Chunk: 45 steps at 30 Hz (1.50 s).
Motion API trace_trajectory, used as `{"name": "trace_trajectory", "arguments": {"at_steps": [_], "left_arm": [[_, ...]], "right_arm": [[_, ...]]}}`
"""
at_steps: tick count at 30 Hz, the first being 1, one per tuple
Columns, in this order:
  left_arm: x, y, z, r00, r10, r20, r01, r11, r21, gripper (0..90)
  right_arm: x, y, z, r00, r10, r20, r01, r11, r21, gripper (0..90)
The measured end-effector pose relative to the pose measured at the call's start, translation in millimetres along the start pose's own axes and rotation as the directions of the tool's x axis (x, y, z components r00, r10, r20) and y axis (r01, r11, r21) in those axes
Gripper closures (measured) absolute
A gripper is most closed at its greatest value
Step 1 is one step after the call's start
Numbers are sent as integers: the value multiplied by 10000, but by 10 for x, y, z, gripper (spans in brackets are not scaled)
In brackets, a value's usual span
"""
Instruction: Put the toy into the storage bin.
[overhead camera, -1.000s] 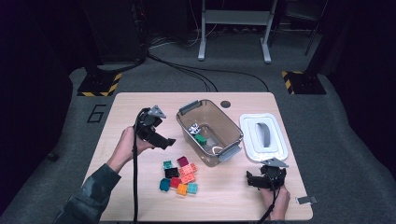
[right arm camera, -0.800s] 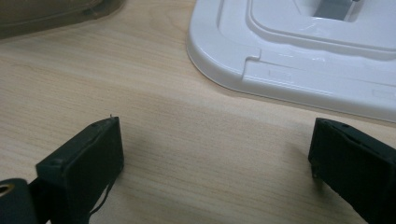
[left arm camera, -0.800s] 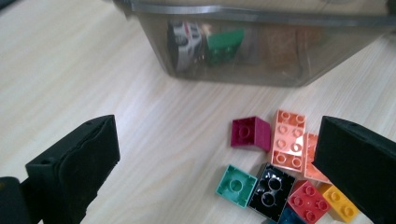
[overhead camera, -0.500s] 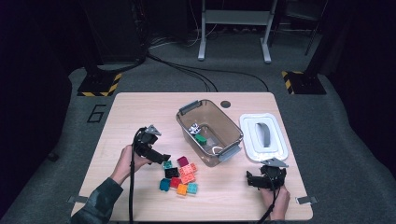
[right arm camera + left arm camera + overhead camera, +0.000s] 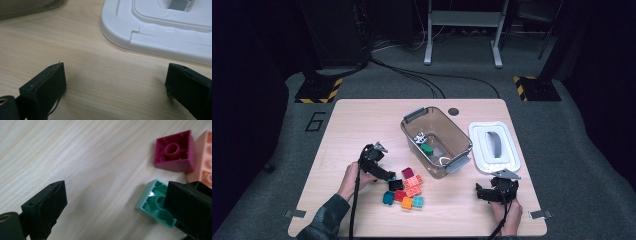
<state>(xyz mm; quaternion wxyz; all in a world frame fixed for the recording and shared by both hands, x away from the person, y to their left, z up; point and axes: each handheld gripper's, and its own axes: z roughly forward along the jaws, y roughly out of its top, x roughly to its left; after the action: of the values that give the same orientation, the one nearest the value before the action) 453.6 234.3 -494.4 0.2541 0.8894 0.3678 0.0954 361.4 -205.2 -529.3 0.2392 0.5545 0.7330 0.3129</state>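
Note:
A cluster of small bricks point(image 5: 404, 190) lies on the wooden table in front of a clear bin. My left gripper point(image 5: 388, 176) is low at the cluster's left edge, open, and its jaws have just been closing a little. In the left gripper view, bare wood fills most of the gap of the left gripper point(image 5: 115, 207). An upside-down mint-green brick point(image 5: 152, 203) lies against the right jaw's inner side, untouched by the other jaw. A magenta brick point(image 5: 173, 151) and a salmon brick point(image 5: 203, 160) lie beyond. My right gripper point(image 5: 482, 192) rests open near the front right, and the right gripper point(image 5: 115, 85) has nothing between its jaws.
The clear bin point(image 5: 462, 145) stands mid-table with a green brick point(image 5: 427, 148) and a white piece point(image 5: 419, 136) inside. Its white lid point(image 5: 479, 150) lies flat to the right, and the lid point(image 5: 160, 37) is just beyond the right gripper. The table's front edge is close to both hands.
My left hand has come down from beside the bin to the table at the left of the brick cluster. The right hand has stayed put.

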Motion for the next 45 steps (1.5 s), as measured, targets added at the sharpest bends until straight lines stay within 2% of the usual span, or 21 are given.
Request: {"name": "trace_trajectory", "arguments": {"at_steps": [2,4,12,16,19,20,21,22,23,28,30,33,34,36,39,43,45], "left_arm": [[13,-2,3,10000,-85,-14,85,10000,-32,44],[35,0,-1,9999,5,-161,-6,10000,-77,43],[161,6,-40,9971,-96,-752,81,9998,-204,58],[139,17,-151,9996,-223,-181,212,9980,-591,62],[75,19,-173,9993,99,369,-72,9974,-714,69],[52,18,-171,9991,269,313,-248,9976,-653,78],[41,14,-163,9982,406,447,-377,9972,-642,84],[44,8,-160,9969,497,612,-463,9974,-552,105],[38,-5,-147,9970,539,555,-506,9969,-605,122],[50,-83,-137,9914,868,981,-821,9954,-503,258],[51,-112,-131,9903,992,974,-951,9944,-451,316],[80,-134,-136,9870,1052,1218,-997,9937,-502,381],[74,-141,-133,9876,1025,1190,-953,9933,-649,396],[67,-144,-140,9836,1173,1371,-1080,9914,-738,434],[32,-151,-132,9815,1391,1318,-1305,9889,-714,464],[-22,-184,-78,9824,1436,1191,-1352,9879,-761,497],[-23,-197,-67,9808,1531,1211,-1454,9869,-703,520]], "right_arm": [[0,0,0,10000,-4,-1,4,10000,-1,23],[1,0,0,10000,4,2,-4,10000,0,24],[1,0,-1,10000,5,3,-5,10000,0,24],[1,0,-1,10000,3,2,-3,10000,0,24],[1,0,-1,10000,5,3,-5,10000,-1,24],[1,-1,-1,10000,7,3,-7,10000,-2,24],[2,-1,-1,10000,12,4,-12,10000,-1,24],[1,-1,-1,10000,5,4,-5,10000,-3,24],[2,0,-1,10000,14,5,-14,10000,0,24],[2,-1,-1,10000,11,3,-11,10000,-5,24],[2,-1,-1,10000,13,2,-13,10000,-4,24],[2,-1,-1,10000,12,3,-12,10000,-3,24],[1,0,-1,10000,9,2,-9,10000,-2,24],[2,0,-1,10000,12,4,-12,10000,-3,24],[1,-1,-1,10000,7,3,-7,10000,-3,24],[1,-1,-1,10000,7,3,-7,10000,-2,24],[2,0,-1,10000,12,3,-12,10000,-2,24]]}}
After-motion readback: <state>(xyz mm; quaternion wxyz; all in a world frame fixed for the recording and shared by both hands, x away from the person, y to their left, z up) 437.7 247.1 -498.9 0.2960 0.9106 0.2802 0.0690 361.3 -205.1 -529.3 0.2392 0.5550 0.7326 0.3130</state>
